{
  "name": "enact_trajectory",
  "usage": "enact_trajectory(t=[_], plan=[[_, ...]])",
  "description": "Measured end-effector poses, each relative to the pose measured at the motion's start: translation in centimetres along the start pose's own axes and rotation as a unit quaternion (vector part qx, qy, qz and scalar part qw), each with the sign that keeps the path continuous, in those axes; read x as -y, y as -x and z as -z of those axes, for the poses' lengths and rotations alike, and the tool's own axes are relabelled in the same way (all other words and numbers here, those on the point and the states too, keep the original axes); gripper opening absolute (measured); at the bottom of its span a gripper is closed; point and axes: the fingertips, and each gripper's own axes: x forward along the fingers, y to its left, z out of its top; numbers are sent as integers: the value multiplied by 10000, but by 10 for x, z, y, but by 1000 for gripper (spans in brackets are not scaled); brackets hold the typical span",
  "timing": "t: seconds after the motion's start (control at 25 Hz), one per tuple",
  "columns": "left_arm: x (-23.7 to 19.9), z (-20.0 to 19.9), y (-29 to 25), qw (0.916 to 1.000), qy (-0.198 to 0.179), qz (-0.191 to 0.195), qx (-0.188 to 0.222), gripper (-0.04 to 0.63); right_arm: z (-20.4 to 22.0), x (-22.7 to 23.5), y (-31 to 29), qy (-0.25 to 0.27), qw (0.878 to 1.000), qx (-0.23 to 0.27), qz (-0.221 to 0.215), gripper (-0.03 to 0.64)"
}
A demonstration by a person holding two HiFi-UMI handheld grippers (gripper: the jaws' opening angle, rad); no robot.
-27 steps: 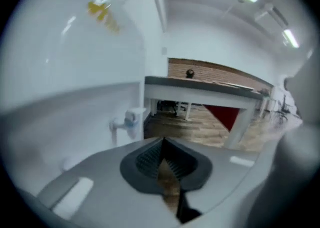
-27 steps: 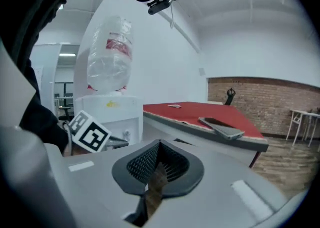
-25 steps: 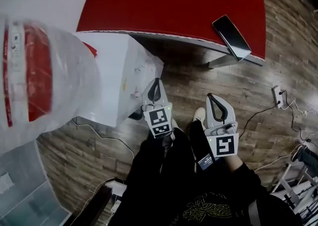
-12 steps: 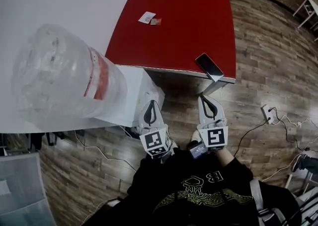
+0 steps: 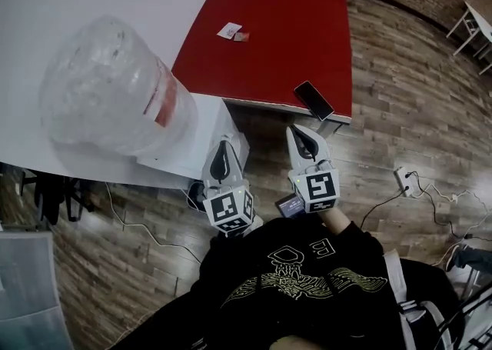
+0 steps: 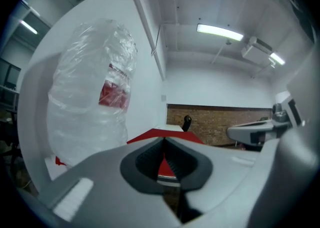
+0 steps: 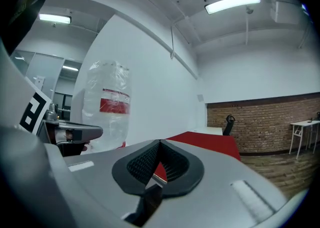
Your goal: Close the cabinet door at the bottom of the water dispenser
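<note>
The white water dispenser (image 5: pixel 192 152) stands at the left, seen from above, with a large clear bottle (image 5: pixel 115 98) with a red label on top. Its bottom cabinet door is hidden in every view. My left gripper (image 5: pixel 223 147) hangs shut and empty beside the dispenser's right front corner. My right gripper (image 5: pixel 297 133) is shut and empty a little to the right, over the wood floor. In the left gripper view the jaws of the left gripper (image 6: pixel 163 143) meet, with the bottle (image 6: pixel 95 101) at the left. In the right gripper view the right gripper (image 7: pixel 160 144) is shut too, and the bottle (image 7: pixel 106 106) stands at the left.
A red table (image 5: pixel 269 25) stands behind the dispenser, with a dark phone (image 5: pixel 314 100) at its near edge and small papers (image 5: pixel 229 30) further back. Cables and a power strip (image 5: pixel 403 180) lie on the floor at the right. A white wall runs along the left.
The head view has risen and swung, so the bottle and the table now show more fully. Both grippers have drawn back and up toward my body, still shut and side by side.
</note>
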Motion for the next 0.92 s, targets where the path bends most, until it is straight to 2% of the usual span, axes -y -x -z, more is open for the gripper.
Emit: enact_trajectory(t=[0.12,0.44,0.92], plan=[[2,-8,4,9998,-151,-21,112,6,2,-5,5,24,10000,-24,-59,-6],[9,-10,7,9997,-231,33,110,8,0,2,9,-138,9999,50,-5,-6],[6,-14,9,9998,-156,72,132,8,4,-6,5,-212,9997,-47,-72,-6]])
